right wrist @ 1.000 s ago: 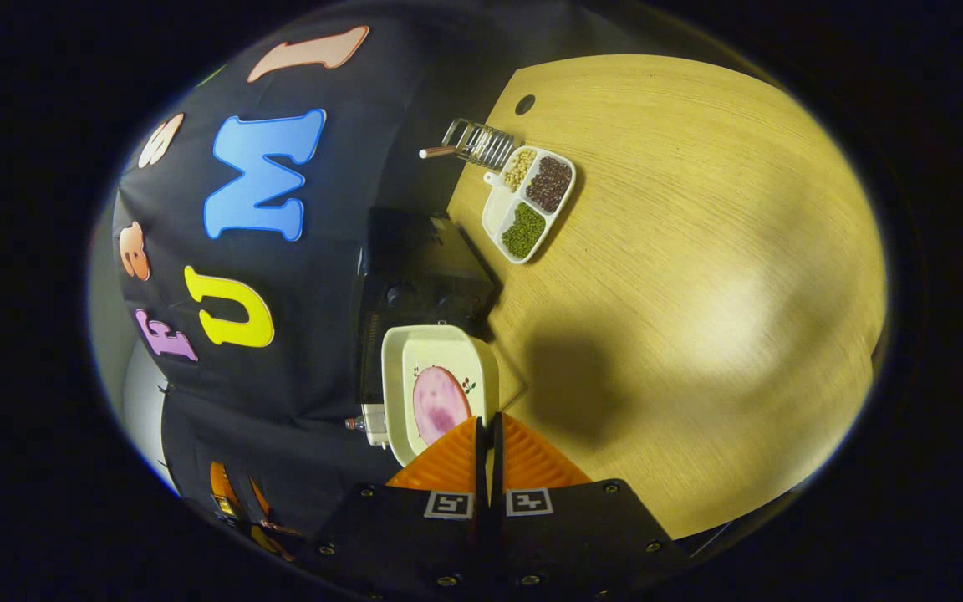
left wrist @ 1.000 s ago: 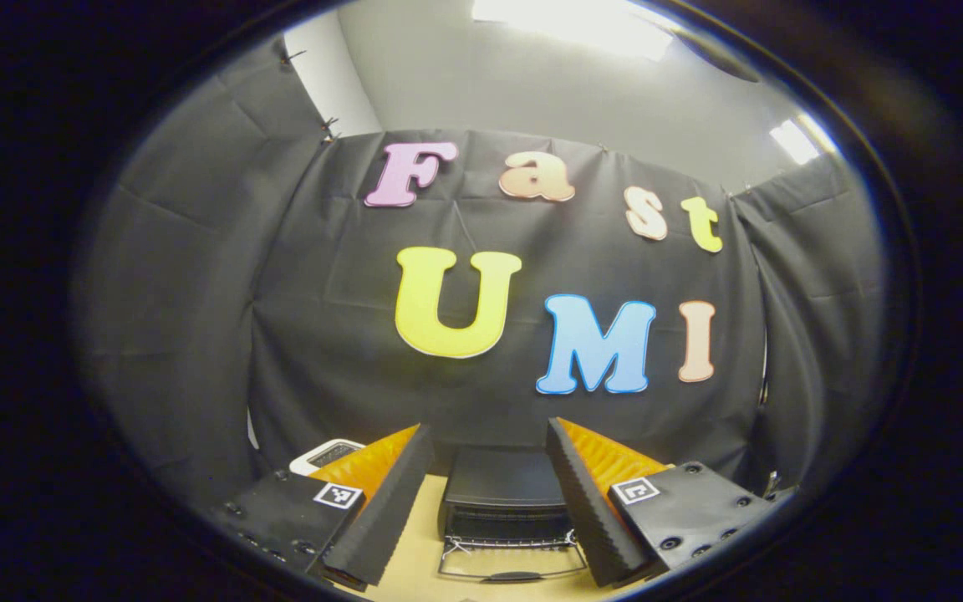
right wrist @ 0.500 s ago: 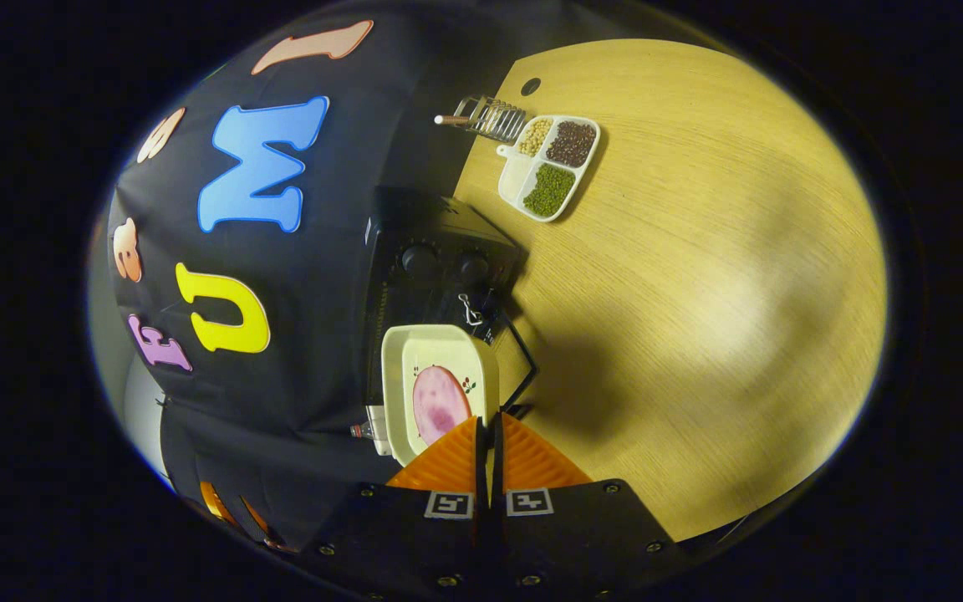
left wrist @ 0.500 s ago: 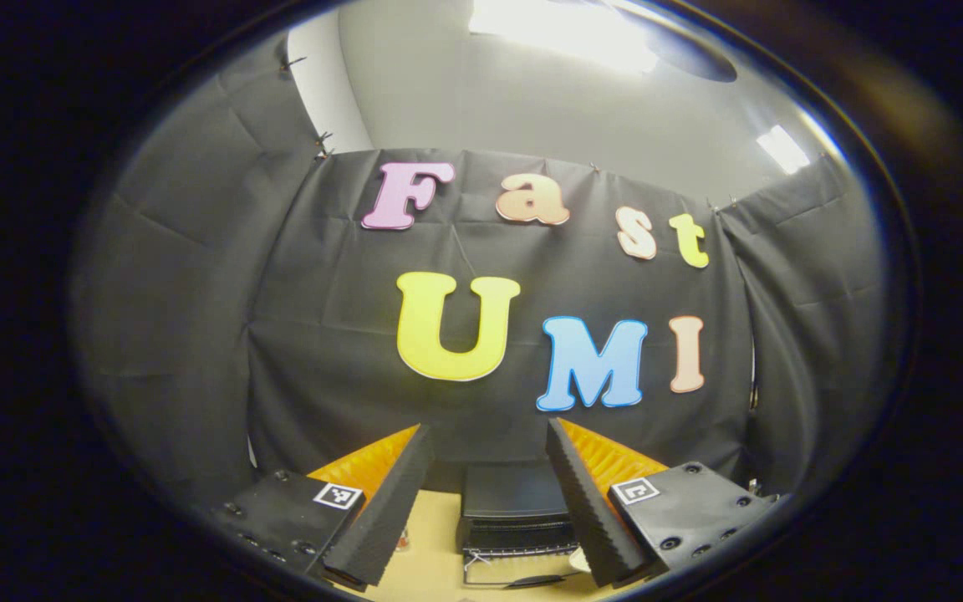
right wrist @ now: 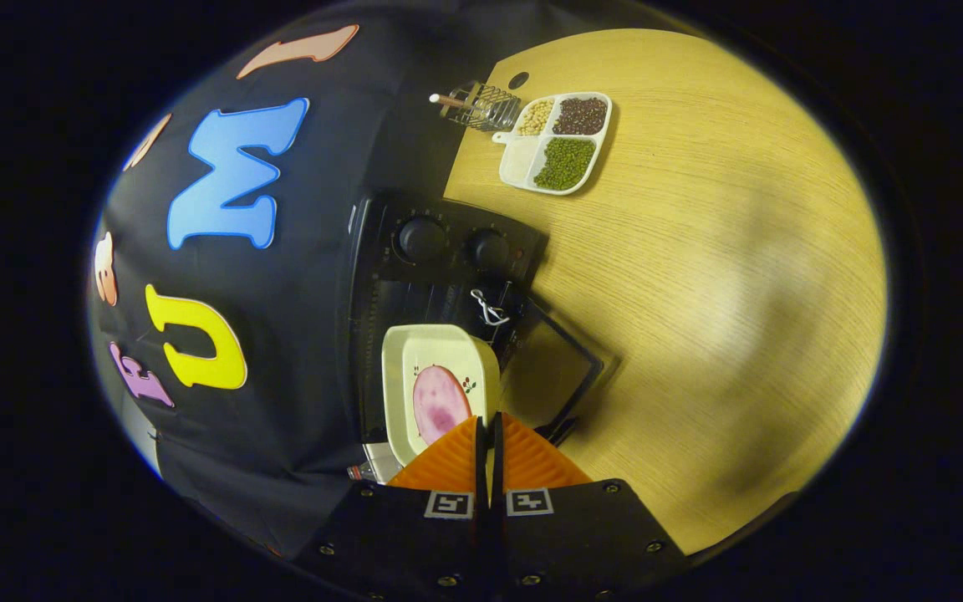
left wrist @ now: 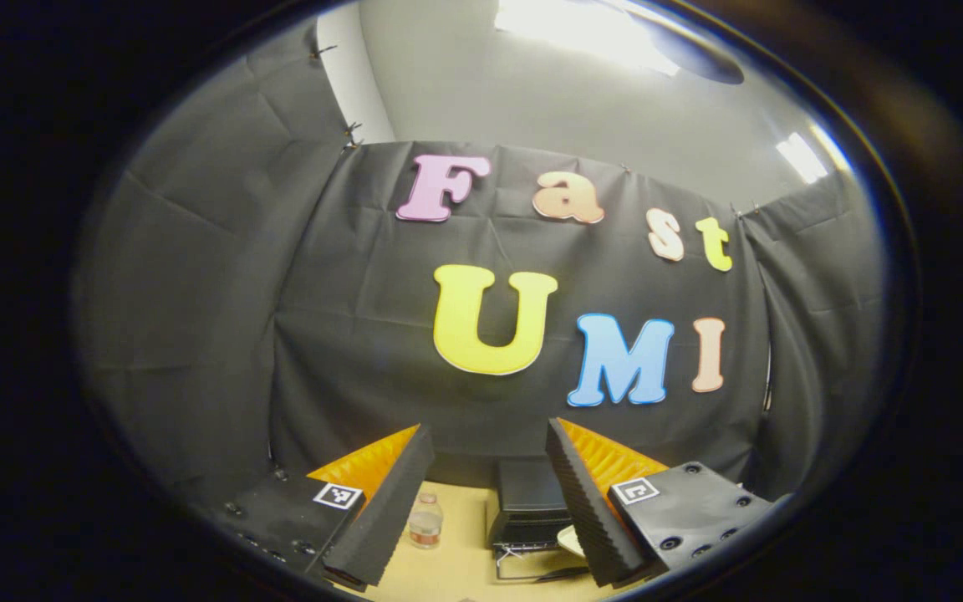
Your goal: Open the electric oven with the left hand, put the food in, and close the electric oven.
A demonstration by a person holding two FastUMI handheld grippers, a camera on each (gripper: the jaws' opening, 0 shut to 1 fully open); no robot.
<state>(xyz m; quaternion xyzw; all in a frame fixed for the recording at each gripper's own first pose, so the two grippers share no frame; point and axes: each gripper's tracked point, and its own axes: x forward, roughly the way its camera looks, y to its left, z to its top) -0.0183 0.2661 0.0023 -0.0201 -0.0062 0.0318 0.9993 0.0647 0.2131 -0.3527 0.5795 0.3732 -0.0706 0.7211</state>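
The right tongs [right wrist: 486, 435] were pinched on the rim of a cream dish [right wrist: 435, 385] holding a pink slice [right wrist: 440, 404], just before the oven [right wrist: 440, 276], whose door [right wrist: 552, 368] lay open on the desk [right wrist: 699, 276]. The left tongs [left wrist: 486, 493] stood wide apart, holding nothing, well back from the oven.

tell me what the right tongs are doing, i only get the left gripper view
observer: the right tongs are shut on the rim of a cream dish holding a pink slice of food
operator: how close to the target
observer: the dish hangs in front of the electric oven, by its lowered door
operator: anything else on that side
observer: a divided tray of beans and a wire rack sit on the wooden table, past the oven's knob end
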